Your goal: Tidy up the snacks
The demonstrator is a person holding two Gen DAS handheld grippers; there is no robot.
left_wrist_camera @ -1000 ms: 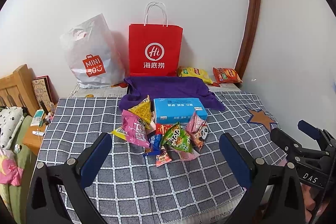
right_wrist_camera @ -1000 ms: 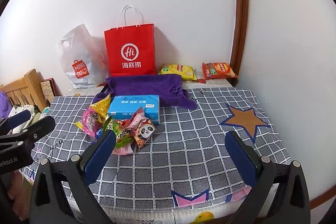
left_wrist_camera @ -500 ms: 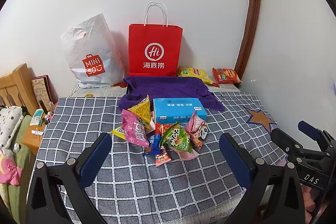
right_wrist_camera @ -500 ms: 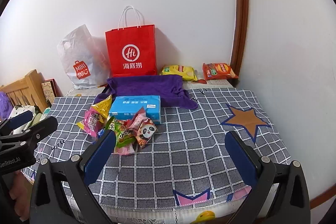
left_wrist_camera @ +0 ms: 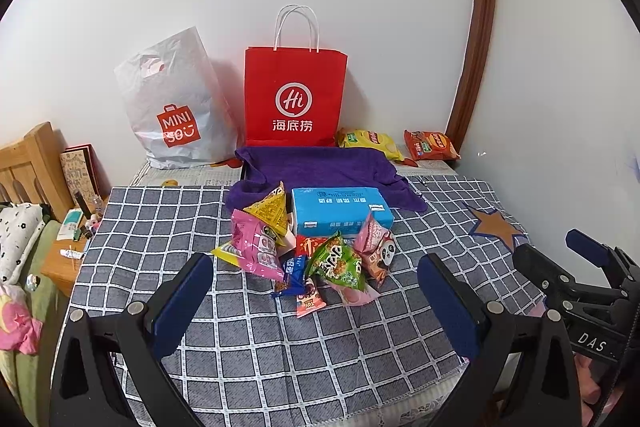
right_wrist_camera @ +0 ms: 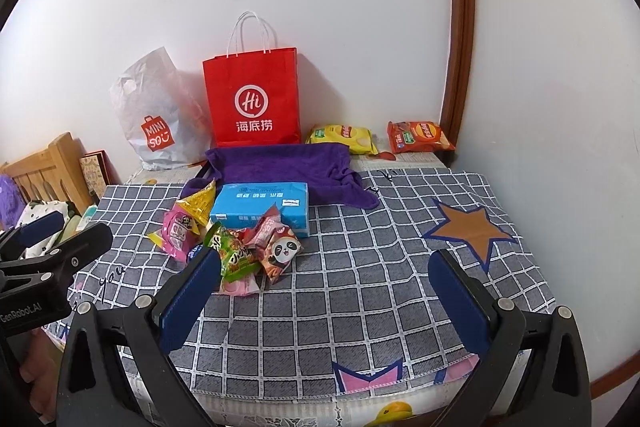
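I find the snack pile (left_wrist_camera: 316, 247) unmoved against the blue box (left_wrist_camera: 340, 211) mid-table over the last second, while my left gripper (left_wrist_camera: 316, 303) and right gripper (right_wrist_camera: 324, 291), both wide open and empty, have barely shifted, so sorting has not begun.

The left gripper (left_wrist_camera: 316, 291) hangs wide apart above the checked cloth (left_wrist_camera: 280, 347), empty. Beyond it a heap of snack packets (left_wrist_camera: 312, 251) touches a blue box (left_wrist_camera: 340, 209). 2 chip bags (left_wrist_camera: 400, 143) lie by the wall.
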